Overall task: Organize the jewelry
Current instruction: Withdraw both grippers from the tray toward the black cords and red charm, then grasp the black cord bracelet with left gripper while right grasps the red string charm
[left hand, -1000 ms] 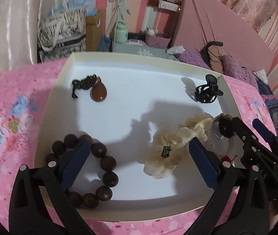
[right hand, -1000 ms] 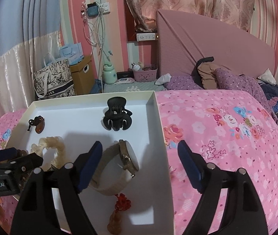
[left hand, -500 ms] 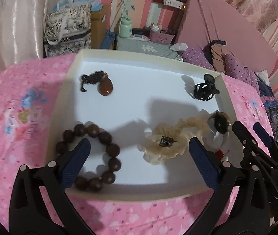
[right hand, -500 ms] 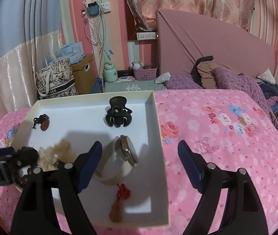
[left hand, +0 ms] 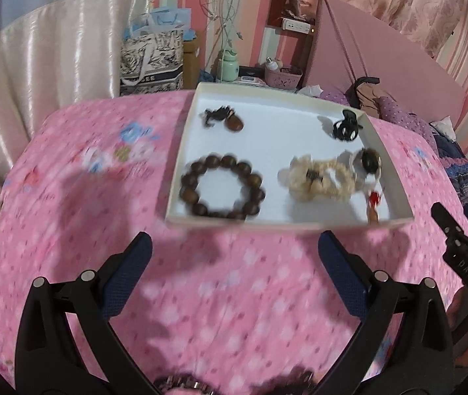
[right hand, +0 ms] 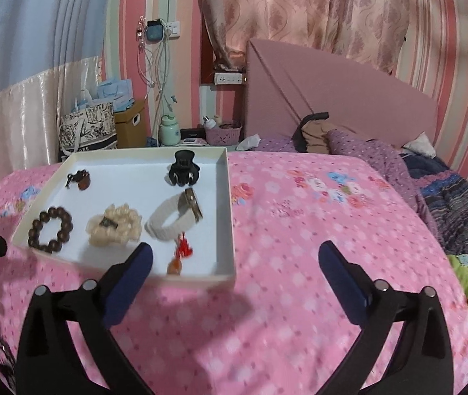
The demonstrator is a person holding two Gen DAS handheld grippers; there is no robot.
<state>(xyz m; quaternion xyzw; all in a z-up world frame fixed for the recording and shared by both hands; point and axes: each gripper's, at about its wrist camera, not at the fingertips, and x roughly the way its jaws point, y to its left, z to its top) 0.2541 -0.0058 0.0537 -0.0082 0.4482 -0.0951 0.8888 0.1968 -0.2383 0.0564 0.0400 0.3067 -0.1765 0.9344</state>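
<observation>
Judging from the tray [right hand: 229,197] on the bed, little is left — bead bracelet [right hand: 50,229], scrunchie [right hand: 114,226], watch [right hand: 176,219], hair claw [right hand: 184,168] are laid inside; both hand-held grippers — left [left hand: 234,276], right [right hand: 235,279], just widened — are held open, empty.

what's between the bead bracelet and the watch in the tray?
The cream scrunchie lies between the bead bracelet and the watch in the tray. The right wrist view shows it clearest; the left wrist view agrees.

White tray [right hand: 227,217] on the bed holds bead bracelet [right hand: 49,229], watch [right hand: 174,217], scrunchie [right hand: 114,227], hair clip [right hand: 184,168].
</observation>
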